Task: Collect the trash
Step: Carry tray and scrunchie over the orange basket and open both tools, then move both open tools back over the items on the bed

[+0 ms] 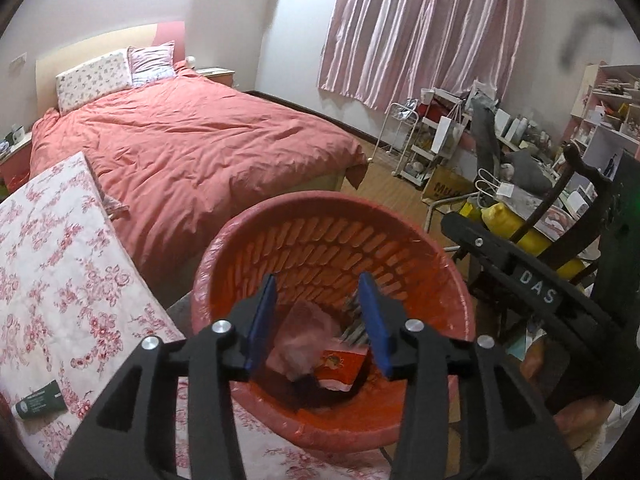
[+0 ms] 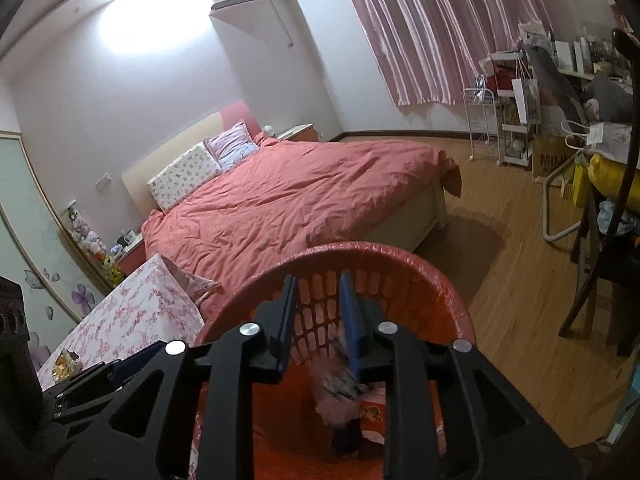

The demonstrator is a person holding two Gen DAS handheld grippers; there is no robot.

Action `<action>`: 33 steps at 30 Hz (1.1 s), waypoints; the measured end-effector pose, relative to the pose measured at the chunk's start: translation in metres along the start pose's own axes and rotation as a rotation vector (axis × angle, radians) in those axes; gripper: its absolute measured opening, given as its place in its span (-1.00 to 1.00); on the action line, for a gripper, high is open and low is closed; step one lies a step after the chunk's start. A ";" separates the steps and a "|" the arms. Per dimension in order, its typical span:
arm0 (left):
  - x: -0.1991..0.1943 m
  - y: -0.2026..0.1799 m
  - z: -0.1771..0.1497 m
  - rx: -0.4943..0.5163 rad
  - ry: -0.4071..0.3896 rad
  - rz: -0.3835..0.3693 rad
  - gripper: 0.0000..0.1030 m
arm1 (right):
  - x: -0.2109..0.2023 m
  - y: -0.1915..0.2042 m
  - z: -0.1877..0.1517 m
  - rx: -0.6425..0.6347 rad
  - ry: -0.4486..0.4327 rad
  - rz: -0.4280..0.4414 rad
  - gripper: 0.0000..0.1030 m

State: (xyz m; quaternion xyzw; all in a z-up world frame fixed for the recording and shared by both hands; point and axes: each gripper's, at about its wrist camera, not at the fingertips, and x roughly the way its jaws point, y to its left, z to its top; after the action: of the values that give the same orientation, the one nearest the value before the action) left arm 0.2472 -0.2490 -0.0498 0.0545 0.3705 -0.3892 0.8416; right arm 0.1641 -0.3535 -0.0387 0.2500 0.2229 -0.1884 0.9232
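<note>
Now both the left gripper (image 1: 318, 320) and right gripper (image 2: 318, 320) hang part-open and empty over the round orange slatted plastic bin (image 1: 400, 224); crumpled pink and red wrappers (image 1: 316, 352) lie inside. Nudging its near rim could tip it.

I am looking over a surface covered by a white cloth with red flowers (image 1: 60, 280), close on my left. A dark green tube (image 1: 38, 404) lies on its near part. A crumpled gold wrapper (image 2: 66, 364) rests on it too. Beyond it stands a bed (image 1: 192, 148) under a rumpled coral duvet, two pillows (image 1: 116, 74) at its far end. A wooden floor (image 2: 520, 320) spreads to the right.
</note>
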 end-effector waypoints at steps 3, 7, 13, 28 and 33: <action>-0.004 0.008 -0.002 -0.017 0.001 0.016 -0.12 | -0.002 0.000 0.001 -0.002 -0.002 -0.006 -0.37; -0.017 0.019 -0.006 -0.036 -0.005 0.054 0.03 | -0.007 0.004 0.003 -0.009 -0.015 -0.012 -0.19; -0.053 0.046 -0.019 -0.083 -0.029 0.141 0.25 | -0.014 0.022 -0.001 -0.046 -0.031 -0.016 0.17; -0.172 0.176 -0.081 -0.307 -0.080 0.485 0.43 | -0.030 0.109 -0.034 -0.261 -0.024 0.037 0.50; -0.202 0.223 -0.109 -0.435 -0.070 0.570 0.39 | -0.031 0.140 -0.055 -0.338 0.003 0.083 0.50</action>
State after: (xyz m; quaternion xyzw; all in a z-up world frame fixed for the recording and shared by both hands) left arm 0.2540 0.0702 -0.0375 -0.0382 0.3854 -0.0526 0.9204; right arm 0.1848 -0.2034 -0.0129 0.1004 0.2423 -0.1098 0.9587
